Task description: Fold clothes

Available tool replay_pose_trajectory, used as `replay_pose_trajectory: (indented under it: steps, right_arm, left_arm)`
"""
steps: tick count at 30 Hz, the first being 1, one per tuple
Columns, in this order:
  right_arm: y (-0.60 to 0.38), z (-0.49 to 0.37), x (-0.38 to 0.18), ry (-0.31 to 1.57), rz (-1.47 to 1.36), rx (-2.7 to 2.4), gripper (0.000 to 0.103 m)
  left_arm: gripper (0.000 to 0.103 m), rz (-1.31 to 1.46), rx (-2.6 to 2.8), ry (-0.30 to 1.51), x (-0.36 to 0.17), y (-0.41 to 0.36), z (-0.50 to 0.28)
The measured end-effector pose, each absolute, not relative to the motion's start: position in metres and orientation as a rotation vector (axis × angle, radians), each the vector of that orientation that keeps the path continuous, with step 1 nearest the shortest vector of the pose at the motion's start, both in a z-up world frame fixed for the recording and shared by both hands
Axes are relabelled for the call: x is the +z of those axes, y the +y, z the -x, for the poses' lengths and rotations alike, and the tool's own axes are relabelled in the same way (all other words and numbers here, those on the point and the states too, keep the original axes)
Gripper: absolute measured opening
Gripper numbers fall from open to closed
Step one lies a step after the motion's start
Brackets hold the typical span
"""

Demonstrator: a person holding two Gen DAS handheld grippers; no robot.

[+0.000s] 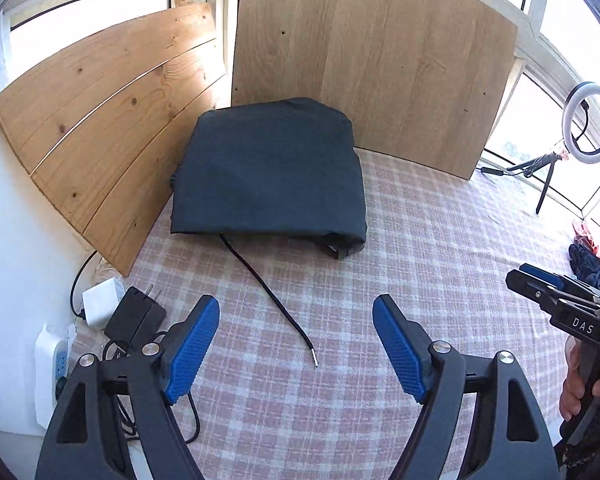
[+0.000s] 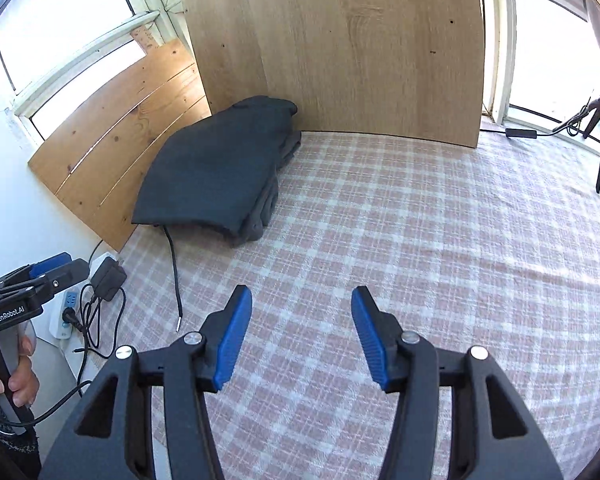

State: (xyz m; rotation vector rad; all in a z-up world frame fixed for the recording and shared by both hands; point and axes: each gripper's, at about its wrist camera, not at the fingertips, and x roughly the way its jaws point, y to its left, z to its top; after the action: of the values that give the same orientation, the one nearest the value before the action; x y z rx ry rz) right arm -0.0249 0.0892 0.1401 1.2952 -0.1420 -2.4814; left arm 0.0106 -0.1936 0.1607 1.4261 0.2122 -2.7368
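Found a power strip (image 1: 56, 364) and a black plug (image 1: 136, 316) off the left edge of the checked sheet (image 1: 440, 240), with a slatted board (image 1: 112, 120) leaning above them. Saw the dark garment (image 1: 268, 168) folded into a neat stack at the far left corner of the sheet, pressed against the slatted board on its left and the big panel (image 1: 372, 60) behind it. Noted its long axis running near to far, with the near edge square to the tools.

Traced a black drawstring (image 1: 268, 292) from under that near edge, running toward the near right and ending just ahead of the left gripper (image 1: 296, 308). Held that gripper wide, with nothing between the blue pads and nothing touched. Placed the stack straight ahead of it, near but apart.

Held the right gripper (image 2: 300, 296) equally wide and empty over bare sheet near the middle. Placed the stack ahead of it and well to its left, farther off. Judged the left side nearer for any tidying of the drawstring. Judged this piece as good as done.

Spotted a ring light (image 1: 590, 122) past the far right edge, and a dark heap of cloth (image 1: 588, 264) at the right edge, perhaps the next piece, closer to the right gripper.
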Motion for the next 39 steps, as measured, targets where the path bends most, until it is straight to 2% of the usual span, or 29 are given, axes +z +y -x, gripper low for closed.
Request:
replay_pose_trajectory:
  steps: [19, 29, 39]
  right_arm:
    - [0.177, -0.062, 0.147, -0.080, -1.230, -2.491, 0.052]
    - [0.199, -0.075, 0.144, -0.123, -1.228, -2.481, 0.053]
    - [0.203, -0.077, 0.145, -0.129, -1.221, -2.467, 0.053]
  left_arm:
    - [0.078, -1.220, -2.614, 0.251, 0.196, -0.135, -0.128]
    - [0.078, -1.225, -2.565, 0.346, 0.194, -0.130, -0.149]
    - [0.078, -1.213, -2.532, 0.328, 0.197, -0.125, -0.154]
